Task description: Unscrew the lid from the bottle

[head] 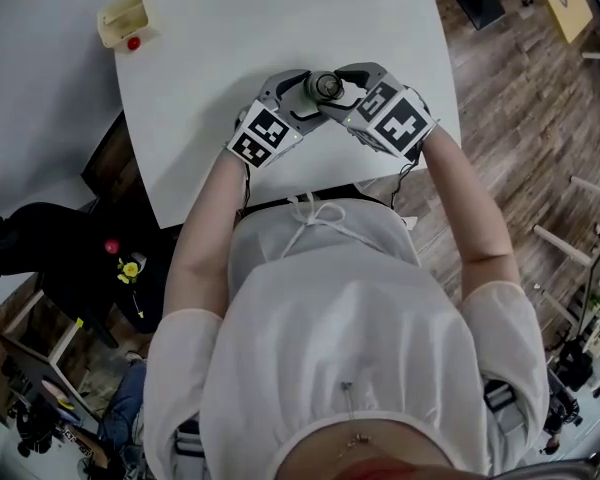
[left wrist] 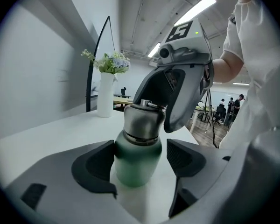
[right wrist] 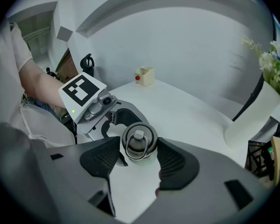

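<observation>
A green bottle (head: 325, 86) with a steel lid (right wrist: 139, 141) stands upright on the white table (head: 210, 88), between both grippers. In the left gripper view the green body (left wrist: 137, 160) fills the space between the pads, and my left gripper (left wrist: 140, 164) is shut round it low down. My right gripper (right wrist: 138, 149) comes from the other side, higher up. Its two pads flank the lid closely, with a thin gap on the left side, so it stands open. The lid's wire loop shows from above.
A small yellow box with a red knob (head: 125, 20) sits at the table's far left corner. A white vase with flowers (left wrist: 106, 94) stands at the far right edge. The table's near edge (head: 280, 200) runs just in front of the person's body.
</observation>
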The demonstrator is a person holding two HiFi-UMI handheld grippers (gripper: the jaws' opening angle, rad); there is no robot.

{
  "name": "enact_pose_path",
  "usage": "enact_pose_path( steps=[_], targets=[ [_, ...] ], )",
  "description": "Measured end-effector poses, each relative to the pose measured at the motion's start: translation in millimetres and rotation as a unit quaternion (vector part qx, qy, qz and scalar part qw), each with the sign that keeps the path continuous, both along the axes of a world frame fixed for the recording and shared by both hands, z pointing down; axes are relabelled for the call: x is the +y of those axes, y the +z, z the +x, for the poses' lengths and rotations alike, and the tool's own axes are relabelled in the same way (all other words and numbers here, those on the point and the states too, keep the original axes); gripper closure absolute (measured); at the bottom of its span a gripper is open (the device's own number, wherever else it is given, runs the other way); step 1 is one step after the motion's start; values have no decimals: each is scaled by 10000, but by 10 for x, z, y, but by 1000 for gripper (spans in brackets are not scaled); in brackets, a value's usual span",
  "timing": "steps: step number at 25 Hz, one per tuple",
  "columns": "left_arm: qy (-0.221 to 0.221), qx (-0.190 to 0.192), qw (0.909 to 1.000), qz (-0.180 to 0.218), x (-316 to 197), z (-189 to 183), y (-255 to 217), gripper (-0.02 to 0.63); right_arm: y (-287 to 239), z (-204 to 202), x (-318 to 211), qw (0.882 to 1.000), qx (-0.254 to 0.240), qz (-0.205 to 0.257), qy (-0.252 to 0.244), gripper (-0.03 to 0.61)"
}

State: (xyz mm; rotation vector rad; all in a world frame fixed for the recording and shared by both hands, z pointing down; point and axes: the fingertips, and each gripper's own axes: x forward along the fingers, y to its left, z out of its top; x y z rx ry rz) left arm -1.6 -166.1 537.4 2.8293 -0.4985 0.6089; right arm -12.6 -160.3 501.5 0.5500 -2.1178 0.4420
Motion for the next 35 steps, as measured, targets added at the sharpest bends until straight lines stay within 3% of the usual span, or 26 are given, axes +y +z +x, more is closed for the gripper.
enact_pose_path(
  steps=[1,3,7,16,22,28,30,33,35],
  targets=[
    [11,-12,10000,22,-10,12,2,245,0,15,-14,10000,70,7,17,332],
    [17,-6,10000,49,-23,21,0,279,0,39,-17,9998,183,0,-30,333],
    [51,48,10000,34,-21,12,22,281,24,39,-1,9990,301,49,-332,334],
    [65,77,9999,43,-31,-4,27,282,35,31,3,9843,796,207,-1564,339],
    [48,70,10000,38,-32,-16,39,282,53,13,21,9502,1257,376,-2828,339],
    [59,-26,10000,29,-35,-15,43,282,65,10,37,8859,1754,733,-4231,341],
    [46,-30,10000,26,-37,-16,46,282,70,4,40,8711,1841,722,-4496,341],
    [30,-30,10000,16,-30,-5,37,282,62,8,51,8664,1805,650,-4610,339],
    [39,-33,10000,0,-16,14,30,282,44,26,63,8742,1709,586,-4507,337]
  ],
)
